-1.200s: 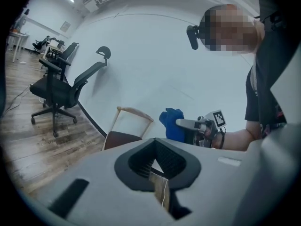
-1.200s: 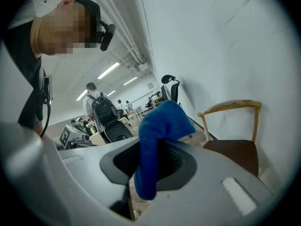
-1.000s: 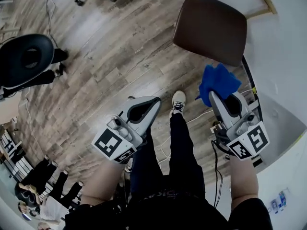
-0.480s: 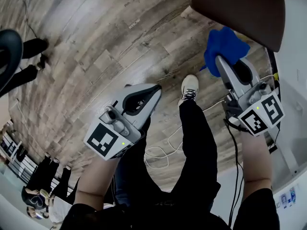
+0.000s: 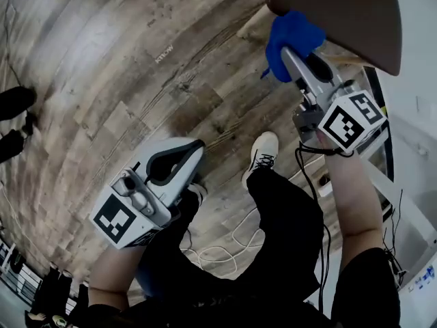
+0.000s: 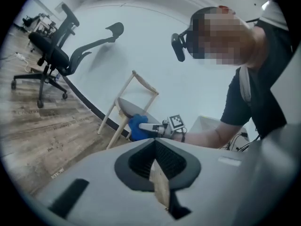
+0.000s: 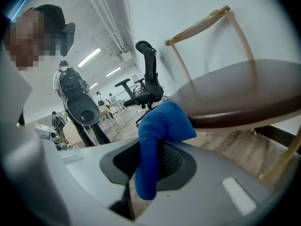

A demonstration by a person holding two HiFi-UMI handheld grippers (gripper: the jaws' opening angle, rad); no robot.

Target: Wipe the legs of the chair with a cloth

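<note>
The blue cloth [image 5: 292,41] is clamped in the right gripper [image 5: 288,52]. A thick fold hangs down between the jaws and a bunched end sticks out ahead of them. A second ago the cloth hung well short of the chair [image 5: 341,9], with open floor [image 5: 136,60] between the two. Half a second ago it had closed most of that gap. Now it sits right against the front edge of the brown seat, and from above it partly tucks under that edge. In the right gripper view the cloth is just beside the underside of the seat. We cannot tell whether it touches.

The person has also stepped in: the seat fills more of the top of the head view, and one shoe [image 5: 263,152] stands nearer the chair. The left gripper [image 5: 194,149] has dropped away toward the lower left, well apart from the chair. Its jaws are closed together with nothing in them.

We judge the approach nearly finished and the wiping not yet begun. The cloth is at seat height, while the pale wooden leg [image 7: 282,161] runs down to the floor off to one side. The cloth probably needs to come down and across onto a leg.
</note>
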